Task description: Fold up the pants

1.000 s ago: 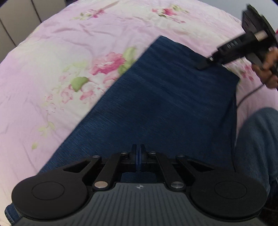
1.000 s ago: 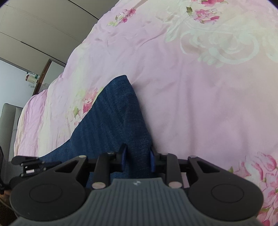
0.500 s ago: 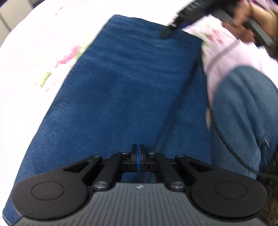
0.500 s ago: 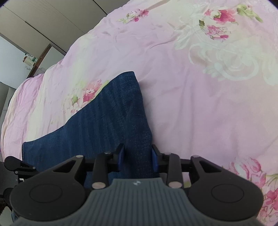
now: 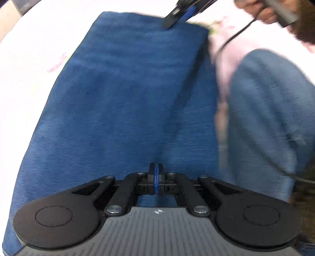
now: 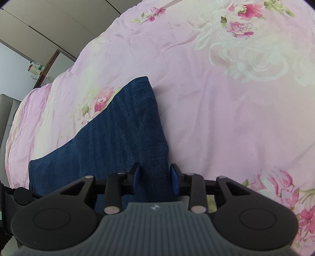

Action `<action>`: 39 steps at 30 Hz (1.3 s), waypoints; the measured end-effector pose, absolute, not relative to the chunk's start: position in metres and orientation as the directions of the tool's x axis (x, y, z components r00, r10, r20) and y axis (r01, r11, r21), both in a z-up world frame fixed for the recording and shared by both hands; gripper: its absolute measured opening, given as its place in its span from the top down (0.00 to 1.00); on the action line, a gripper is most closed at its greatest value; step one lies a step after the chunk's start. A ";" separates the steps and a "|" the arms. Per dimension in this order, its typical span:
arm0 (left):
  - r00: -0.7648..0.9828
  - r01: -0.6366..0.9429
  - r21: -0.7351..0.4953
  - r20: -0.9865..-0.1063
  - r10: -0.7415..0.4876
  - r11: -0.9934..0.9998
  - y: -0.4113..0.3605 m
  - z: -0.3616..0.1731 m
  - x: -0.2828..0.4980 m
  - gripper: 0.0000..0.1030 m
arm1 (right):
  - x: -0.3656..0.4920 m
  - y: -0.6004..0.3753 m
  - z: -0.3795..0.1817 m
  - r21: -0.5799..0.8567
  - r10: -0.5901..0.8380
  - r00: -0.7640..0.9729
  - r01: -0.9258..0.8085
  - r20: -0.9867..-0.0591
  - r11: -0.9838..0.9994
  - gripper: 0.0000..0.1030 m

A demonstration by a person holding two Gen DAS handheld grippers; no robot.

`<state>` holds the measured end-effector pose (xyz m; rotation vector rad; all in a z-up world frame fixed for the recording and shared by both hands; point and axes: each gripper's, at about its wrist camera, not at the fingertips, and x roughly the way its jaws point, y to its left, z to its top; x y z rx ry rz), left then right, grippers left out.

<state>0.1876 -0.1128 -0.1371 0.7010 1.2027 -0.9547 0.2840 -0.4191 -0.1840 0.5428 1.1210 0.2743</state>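
Dark blue pants [image 5: 126, 94] lie folded flat on a pink floral bedspread [image 6: 226, 102]. My left gripper [image 5: 156, 173] is shut over the near edge of the pants; whether it pinches cloth I cannot tell. My right gripper [image 6: 155, 177] is open, its blue pads either side of a strip of the pants [image 6: 118, 137] at their near right corner. The right gripper also shows in the left wrist view [image 5: 177, 13], at the far edge of the pants.
The person's leg in lighter blue jeans [image 5: 271, 122] stands at the right of the pants, beside the bed edge. A hand [image 5: 254, 9] and a cable [image 5: 234, 37] are at the top right. Wall panels and a doorway [image 6: 45, 65] lie beyond the bed.
The left wrist view has tilted down and swung so the pants fill it and the jeans leg has come in. The right gripper's jaws have opened a little wider over the pants.
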 end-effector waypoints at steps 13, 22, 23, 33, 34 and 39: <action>-0.013 0.889 -0.108 -0.977 -0.211 0.445 -0.137 -0.178 0.158 1.00 | 0.275 -0.425 -0.192 0.561 0.482 0.429 0.074 -0.764 0.824 0.72; 0.114 0.802 -0.099 -0.942 -0.314 0.589 -0.059 -0.105 0.165 0.90 | 0.272 -0.442 -0.178 0.719 0.606 0.456 0.117 -0.652 0.685 0.87; 0.141 0.782 -0.084 -0.941 -0.306 0.617 -0.045 -0.098 0.166 0.90 | 0.271 -0.441 -0.171 0.731 0.618 0.459 0.112 -0.638 0.673 0.87; 0.365 0.432 0.080 -0.926 -0.094 0.898 0.098 -0.084 0.190 0.90 | 0.268 -0.353 -0.057 0.775 0.695 0.473 -0.041 -0.541 0.631 0.88; 0.365 0.416 0.078 -0.927 -0.088 0.906 0.109 -0.088 0.190 0.90 | 0.267 -0.338 -0.047 0.774 0.702 0.471 -0.061 -0.534 0.630 0.88; 0.347 0.353 0.044 -0.934 -0.087 0.934 0.136 -0.113 0.203 0.90 | 0.268 -0.254 -0.008 0.786 0.758 0.427 -0.155 -0.493 0.599 0.87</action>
